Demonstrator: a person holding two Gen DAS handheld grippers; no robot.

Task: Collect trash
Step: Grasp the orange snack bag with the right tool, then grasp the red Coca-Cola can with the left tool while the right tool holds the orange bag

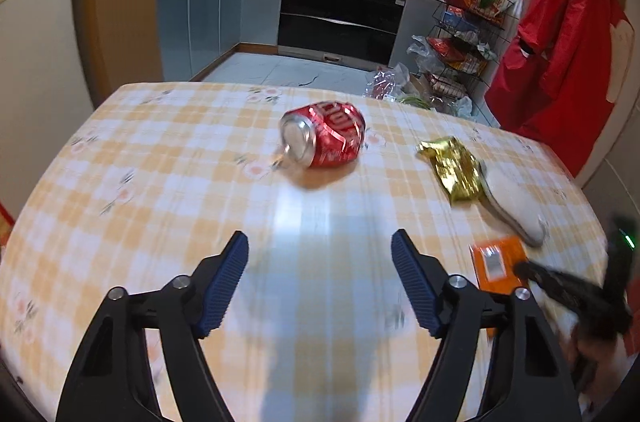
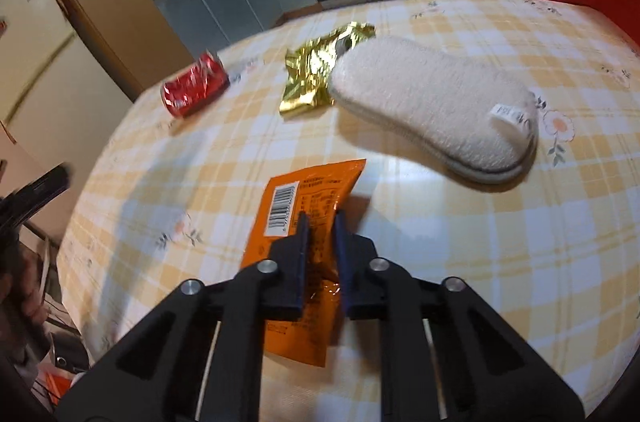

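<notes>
A crushed red soda can (image 1: 324,134) lies on its side on the checked tablecloth (image 1: 160,182), ahead of my left gripper (image 1: 320,246), which is open and empty above the table. A crumpled gold wrapper (image 1: 452,166) lies to the can's right. My right gripper (image 2: 321,218) is shut on an orange snack packet (image 2: 308,222) with a barcode. The can (image 2: 196,88) and gold wrapper (image 2: 320,70) also show in the right wrist view, beyond the packet. The packet (image 1: 498,262) and the right gripper's blurred body show at the right in the left wrist view.
A white fleecy insole (image 2: 436,110) lies beside the gold wrapper, partly over it. Beyond the table are kitchen cabinets, an oven (image 1: 344,14), a wire rack with packets (image 1: 464,38) and a red garment (image 1: 560,42). A fridge (image 2: 36,62) stands on the left.
</notes>
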